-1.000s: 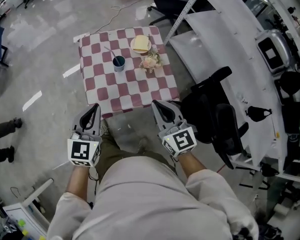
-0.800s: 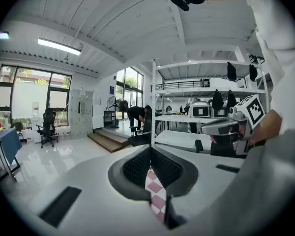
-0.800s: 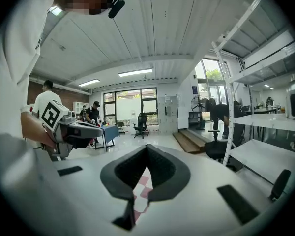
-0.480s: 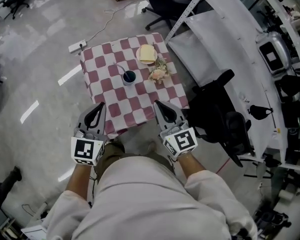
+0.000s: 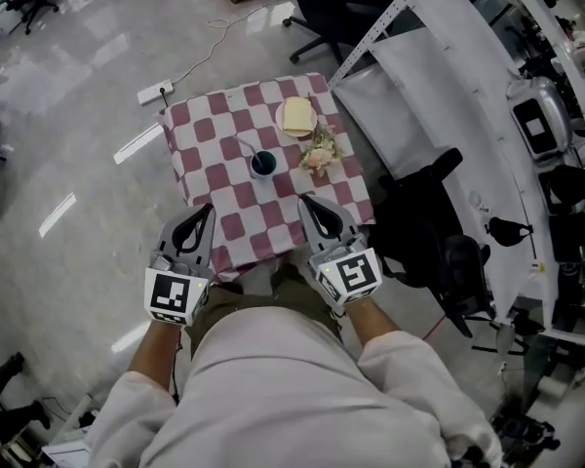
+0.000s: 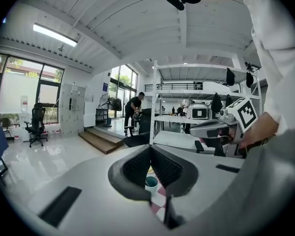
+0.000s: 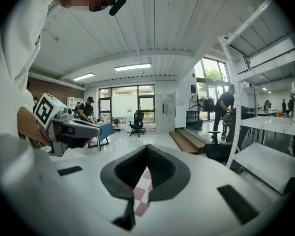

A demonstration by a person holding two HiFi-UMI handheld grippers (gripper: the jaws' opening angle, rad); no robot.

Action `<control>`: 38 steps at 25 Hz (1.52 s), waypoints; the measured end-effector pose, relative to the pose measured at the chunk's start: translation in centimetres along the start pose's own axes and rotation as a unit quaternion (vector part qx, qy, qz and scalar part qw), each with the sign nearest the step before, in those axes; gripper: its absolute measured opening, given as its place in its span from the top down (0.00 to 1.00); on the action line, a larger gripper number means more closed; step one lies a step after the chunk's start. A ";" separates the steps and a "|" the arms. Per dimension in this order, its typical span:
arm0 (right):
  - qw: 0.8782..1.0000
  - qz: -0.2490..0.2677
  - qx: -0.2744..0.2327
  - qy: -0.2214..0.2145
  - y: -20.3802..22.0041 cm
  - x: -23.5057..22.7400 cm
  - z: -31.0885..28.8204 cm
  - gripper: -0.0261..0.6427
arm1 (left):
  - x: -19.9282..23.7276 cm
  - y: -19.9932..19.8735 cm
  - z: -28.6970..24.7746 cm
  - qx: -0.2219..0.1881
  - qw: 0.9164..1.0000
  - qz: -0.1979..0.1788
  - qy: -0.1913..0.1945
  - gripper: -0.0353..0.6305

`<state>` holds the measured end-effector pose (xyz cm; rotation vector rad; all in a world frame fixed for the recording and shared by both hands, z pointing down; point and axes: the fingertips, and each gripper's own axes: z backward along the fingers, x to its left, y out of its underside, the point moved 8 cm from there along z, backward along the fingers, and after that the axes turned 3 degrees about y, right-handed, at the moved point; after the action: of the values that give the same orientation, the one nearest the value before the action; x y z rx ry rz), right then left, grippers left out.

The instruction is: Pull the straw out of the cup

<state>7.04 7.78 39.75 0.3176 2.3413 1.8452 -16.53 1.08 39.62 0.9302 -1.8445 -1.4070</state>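
A small blue cup (image 5: 263, 164) stands near the middle of the red-and-white checked table (image 5: 210, 164), with a thin straw (image 5: 246, 147) leaning out to its upper left. My left gripper (image 5: 208, 207) and right gripper (image 5: 301, 201) hover side by side over the table's near edge, well short of the cup. Both are shut and hold nothing. In the left gripper view the cup (image 6: 151, 182) shows just below the closed jaw tips of the left gripper (image 6: 150, 147). In the right gripper view only checked cloth (image 7: 143, 181) shows under the right gripper (image 7: 147, 146).
A plate with a yellow slice (image 5: 297, 115) and a small bunch of flowers (image 5: 319, 154) sit right of the cup. A black office chair (image 5: 429, 222) and white shelving (image 5: 458, 86) crowd the table's right side. A power strip (image 5: 154, 94) lies on the floor behind.
The person has walked up to the table. It has come nearer in the head view, and both grippers now reach its near edge instead of hanging over the floor.
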 end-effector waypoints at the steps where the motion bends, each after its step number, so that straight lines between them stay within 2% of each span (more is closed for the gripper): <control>1: 1.000 0.001 0.000 -0.007 0.1 -0.4 -0.4 0.96 | 0.0 -0.1 -0.3 -0.001 1.000 0.000 -0.006 0.94; 10: 0.995 0.028 0.012 -0.093 2.6 -3.9 -3.0 0.95 | -2.2 0.1 -2.4 0.010 0.997 0.017 -0.078 0.94; 15: 0.992 0.031 0.016 -0.121 3.6 -4.8 -3.8 0.93 | -3.3 0.3 -2.7 0.016 0.995 0.019 -0.096 0.94; 17: 0.991 0.027 0.017 -0.131 3.6 -5.0 -3.9 0.87 | -3.4 0.2 -2.7 0.022 0.994 0.019 -0.102 0.94; 20: 0.989 0.025 0.018 -0.144 3.6 -5.3 -4.0 0.72 | -3.3 0.0 -2.9 0.025 0.994 0.020 -0.109 0.94; 23: 0.987 0.026 0.013 -0.156 3.5 -5.5 -4.1 0.62 | -3.2 0.0 -3.1 0.025 0.993 0.019 -0.110 0.94; 25: 0.986 0.027 0.008 -0.166 3.3 -5.6 -4.1 0.52 | -3.3 0.0 -3.2 0.025 0.993 0.019 -0.110 0.94; 31: 0.985 0.026 0.004 -0.169 3.4 -6.1 -4.1 0.50 | -3.2 0.1 -3.1 0.026 0.993 0.021 -0.113 0.94; 38: 0.985 0.035 0.016 -0.167 4.7 -6.2 -5.5 0.53 | -3.1 0.4 -2.6 0.032 0.992 0.023 -0.120 0.94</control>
<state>12.06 2.10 45.54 0.6647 2.1561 1.6329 -12.79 2.33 40.38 0.7719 -2.0846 -1.4934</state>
